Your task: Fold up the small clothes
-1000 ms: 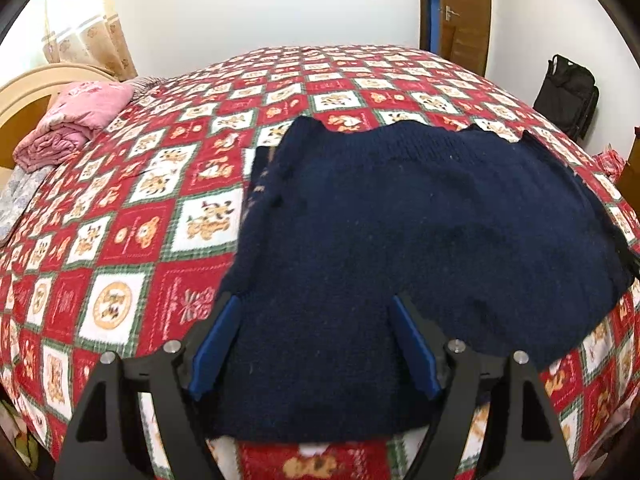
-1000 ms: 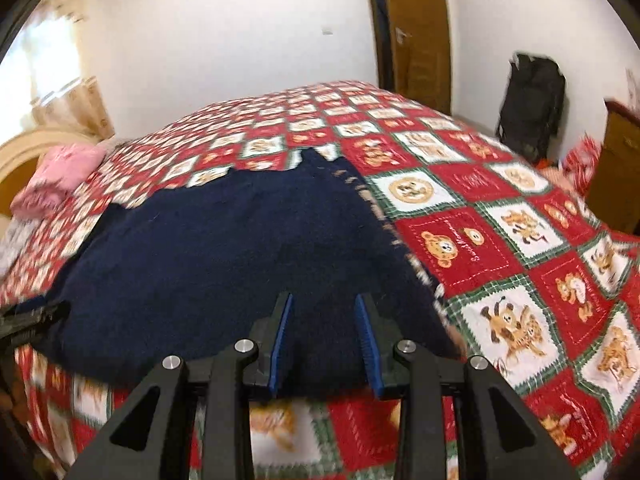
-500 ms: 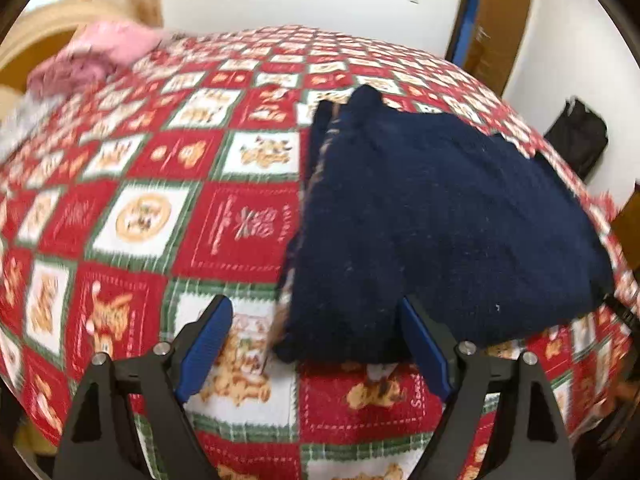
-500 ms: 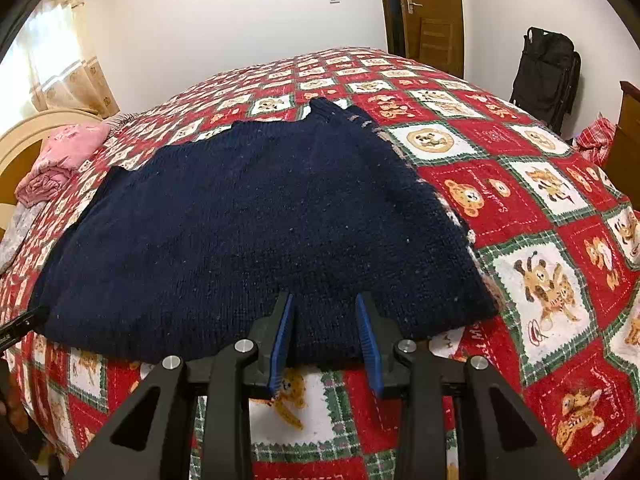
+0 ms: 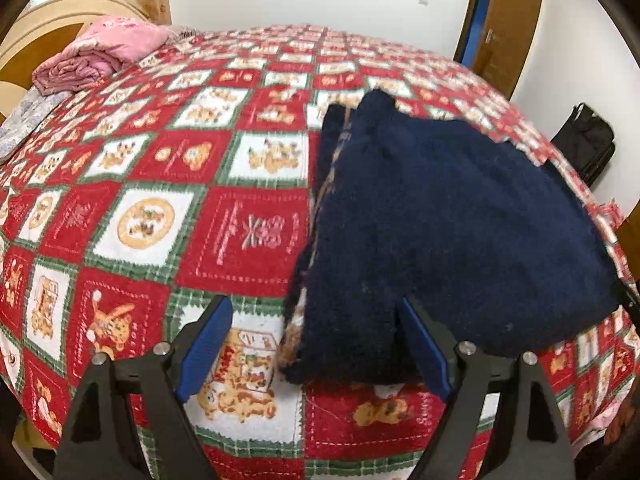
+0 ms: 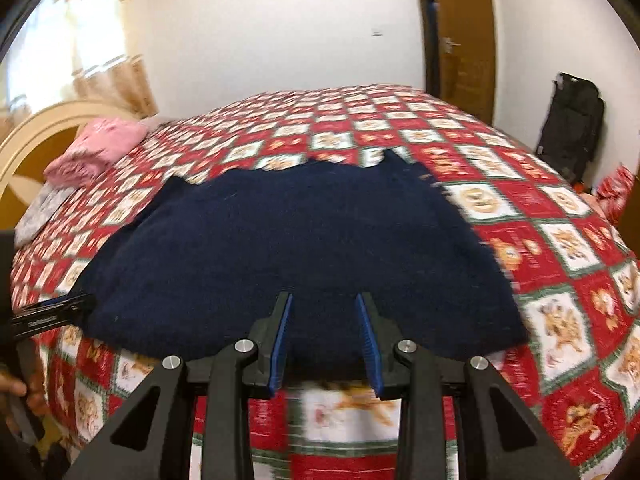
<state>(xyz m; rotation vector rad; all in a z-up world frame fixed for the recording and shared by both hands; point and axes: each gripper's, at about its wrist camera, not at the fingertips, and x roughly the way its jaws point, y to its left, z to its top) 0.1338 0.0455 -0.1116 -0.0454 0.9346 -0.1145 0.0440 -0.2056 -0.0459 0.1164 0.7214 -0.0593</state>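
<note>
A navy knitted sweater (image 5: 440, 220) lies flat on the red, white and green patchwork bedspread (image 5: 160, 184). My left gripper (image 5: 316, 328) stands wide open over the sweater's near left corner. That corner lies between the blue pads (image 5: 208, 344), which do not press on it. In the right wrist view the sweater (image 6: 300, 248) spreads across the bed. My right gripper (image 6: 324, 320) hovers at its near edge, its narrow gap holding nothing. The left gripper (image 6: 48, 318) shows at the sweater's left corner.
Folded pink clothes (image 5: 100, 52) and a grey patterned cloth (image 5: 20, 132) lie by the wooden headboard (image 6: 36, 136). A black bag (image 6: 568, 124) leans against the right wall beside a brown door (image 6: 460, 32). A hand (image 6: 16, 388) shows at the left edge.
My left gripper has slid left to the sweater's near left corner and its jaws have widened slightly. My right gripper has shifted along the near edge; its gap is unchanged.
</note>
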